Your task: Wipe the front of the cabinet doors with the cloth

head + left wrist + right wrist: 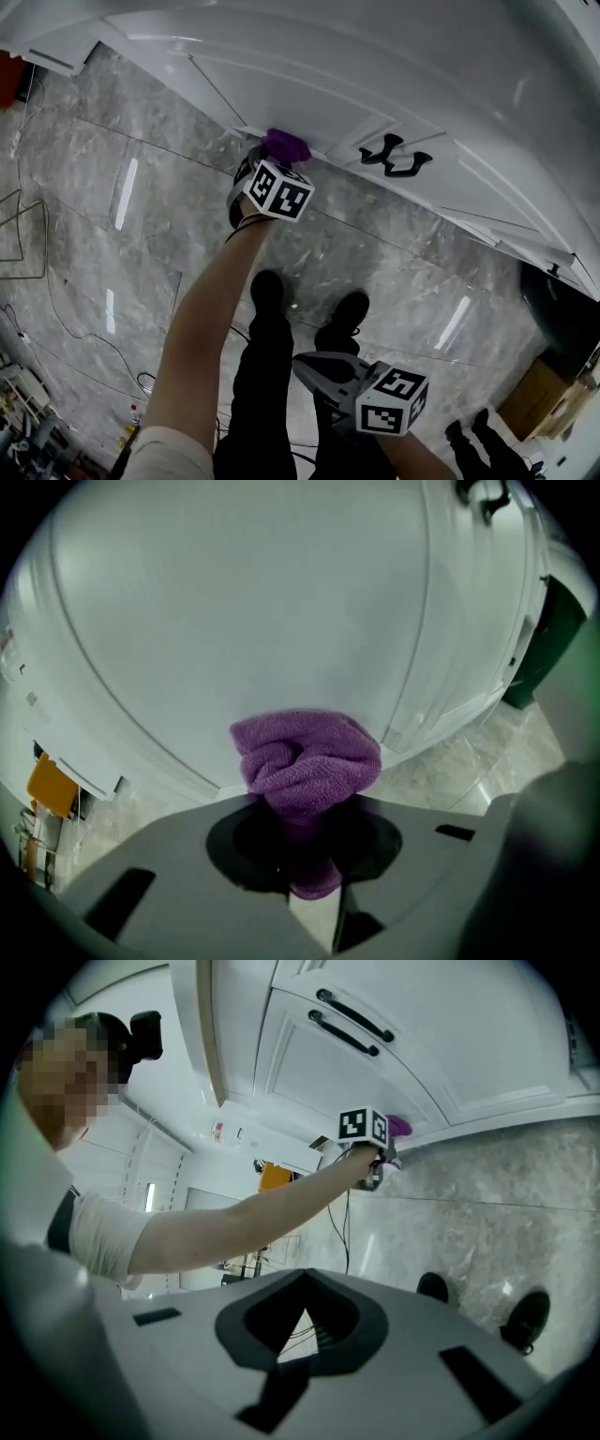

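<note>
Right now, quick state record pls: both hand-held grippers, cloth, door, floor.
left hand-held gripper: shut on the purple cloth, arm stretched out to the cabinet
purple cloth: bunched, against the lower edge of the white cabinet door
white cabinet door: panelled; black handles to the right of the cloth in the head view
right hand-held gripper: jaws together, nothing between them, well apart from the cabinet
floor: grey marble tile; cables lie at the head view's left
</note>
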